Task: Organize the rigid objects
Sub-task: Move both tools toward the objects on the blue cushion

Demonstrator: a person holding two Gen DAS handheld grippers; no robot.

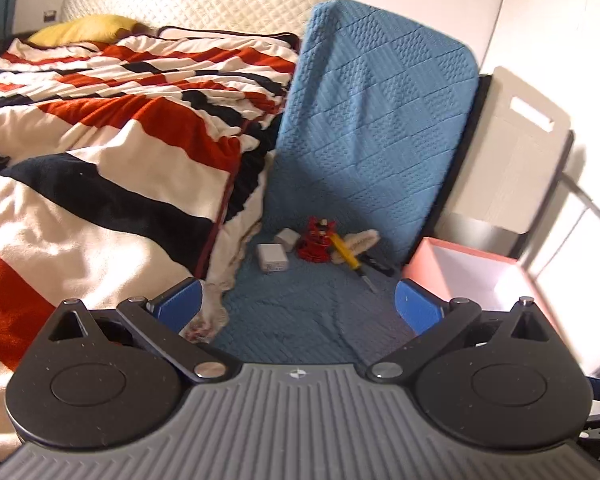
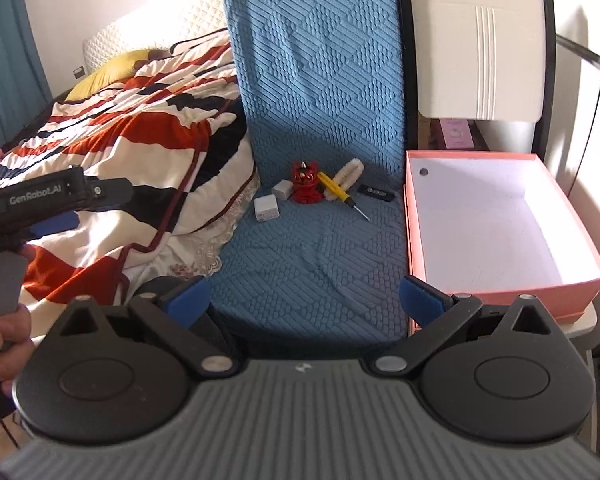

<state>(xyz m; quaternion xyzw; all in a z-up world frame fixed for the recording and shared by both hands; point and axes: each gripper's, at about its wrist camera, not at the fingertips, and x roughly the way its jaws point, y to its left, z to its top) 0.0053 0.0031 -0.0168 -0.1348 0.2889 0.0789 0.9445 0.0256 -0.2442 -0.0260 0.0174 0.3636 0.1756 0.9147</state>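
On the blue textured seat (image 2: 320, 264) lie a red toy figure (image 2: 305, 186), two white chargers (image 2: 267, 208) (image 2: 281, 189), a yellow-handled screwdriver (image 2: 338, 191), a fluffy cream brush (image 2: 350, 172) and a small black device (image 2: 376, 192). The same pile shows in the left wrist view: the red figure (image 1: 318, 242), a charger (image 1: 273, 258), the screwdriver (image 1: 346, 255). An open pink box (image 2: 496, 216) with a white inside stands empty to the right of the seat. My left gripper (image 1: 298, 312) and right gripper (image 2: 304, 300) are both open and empty, well short of the pile.
A bed with a red, white and navy striped blanket (image 2: 140, 132) borders the seat on the left. A white chair back (image 2: 484, 40) rises behind the pink box. The left gripper's body (image 2: 40, 196) and the hand holding it show at the left of the right wrist view.
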